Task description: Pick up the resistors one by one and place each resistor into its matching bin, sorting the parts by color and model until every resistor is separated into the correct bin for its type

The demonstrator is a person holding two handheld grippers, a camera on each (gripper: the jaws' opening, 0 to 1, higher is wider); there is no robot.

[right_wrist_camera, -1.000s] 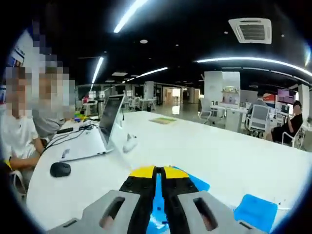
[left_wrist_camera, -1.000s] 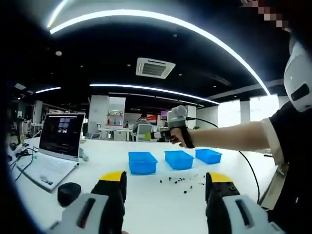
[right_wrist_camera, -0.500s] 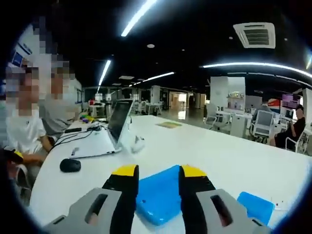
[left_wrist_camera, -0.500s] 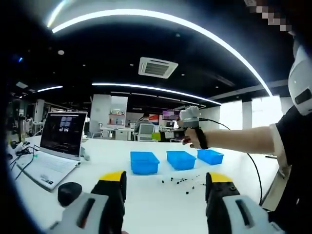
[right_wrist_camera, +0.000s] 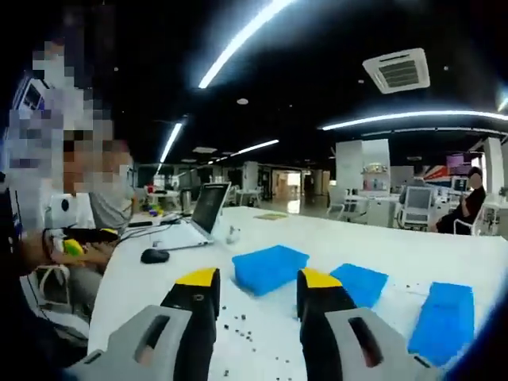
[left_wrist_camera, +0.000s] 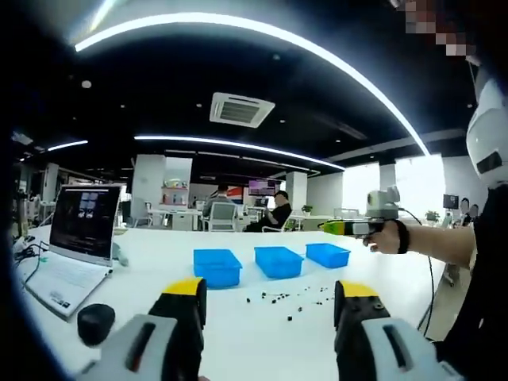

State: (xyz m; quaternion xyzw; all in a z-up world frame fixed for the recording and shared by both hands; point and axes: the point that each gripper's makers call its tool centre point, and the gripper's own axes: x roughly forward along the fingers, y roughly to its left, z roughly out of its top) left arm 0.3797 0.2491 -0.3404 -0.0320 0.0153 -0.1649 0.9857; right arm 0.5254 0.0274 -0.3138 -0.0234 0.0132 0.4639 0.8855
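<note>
While both tongs [left_wrist_camera: 270, 305] [right_wrist_camera: 258, 294] gape, resistors [left_wrist_camera: 290, 298] lie loose.

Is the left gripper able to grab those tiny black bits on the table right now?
Probably yes. The left gripper is open and empty, and the resistors lie loose on the bare white table ahead of it, with nothing between. It would need to move forward and down first.
</note>
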